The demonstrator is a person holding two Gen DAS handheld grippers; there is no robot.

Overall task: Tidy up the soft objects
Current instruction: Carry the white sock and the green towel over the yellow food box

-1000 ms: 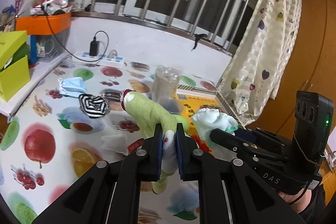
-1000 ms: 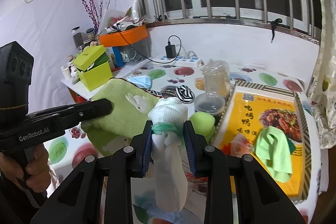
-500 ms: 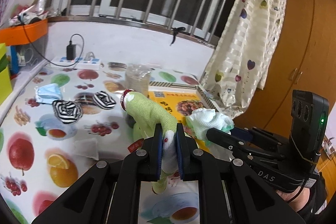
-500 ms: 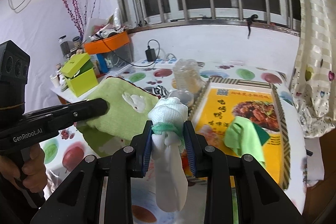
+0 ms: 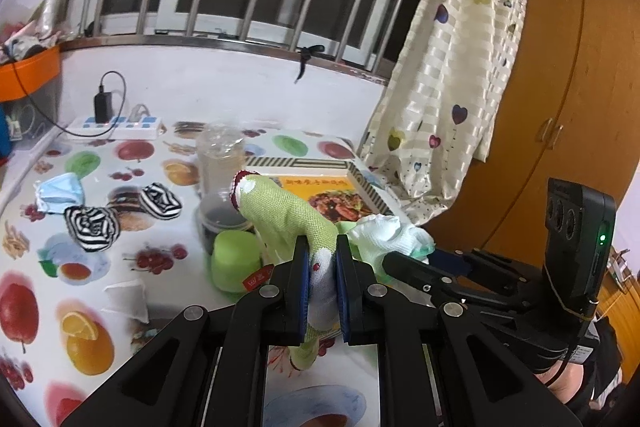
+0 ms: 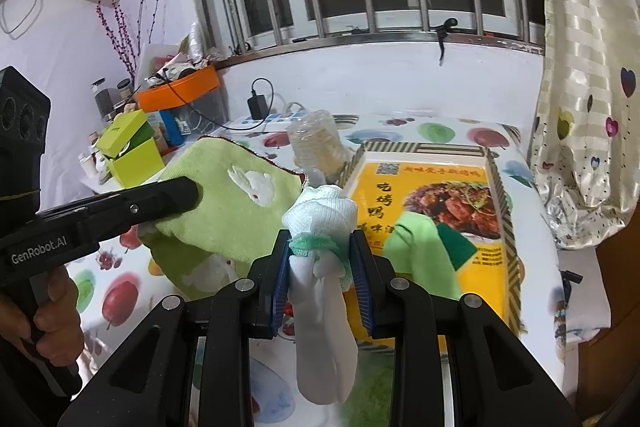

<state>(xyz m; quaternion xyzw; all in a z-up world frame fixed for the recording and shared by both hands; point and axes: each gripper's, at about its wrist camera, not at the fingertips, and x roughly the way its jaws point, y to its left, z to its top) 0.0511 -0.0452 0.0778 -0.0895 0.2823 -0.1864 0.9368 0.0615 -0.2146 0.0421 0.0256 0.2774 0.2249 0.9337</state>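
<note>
My left gripper (image 5: 322,263) is shut on a green towel with a white rabbit (image 5: 288,215), held above the table; the towel also shows in the right wrist view (image 6: 236,211). My right gripper (image 6: 320,259) is shut on a white sock with a green band (image 6: 320,227), which hangs down between the fingers; it also shows in the left wrist view (image 5: 388,235). A yellow tray with a food picture (image 6: 496,187) lies ahead on the right and holds a green cloth (image 6: 424,251). Two striped black-and-white socks (image 5: 92,223) and a blue face mask (image 5: 58,189) lie on the table at left.
A clear plastic jar (image 5: 220,159), a dark lidded cup (image 5: 220,219) and a green cup (image 5: 236,259) stand beside the tray. A power strip (image 5: 116,125) lies by the wall. A green box (image 6: 132,155) and orange bin (image 6: 180,87) stand at left. A curtain (image 6: 580,107) hangs right.
Both grippers have moved right toward the yellow tray with their cloths still held. The tray and the green cloth appear nearer and more central now.
</note>
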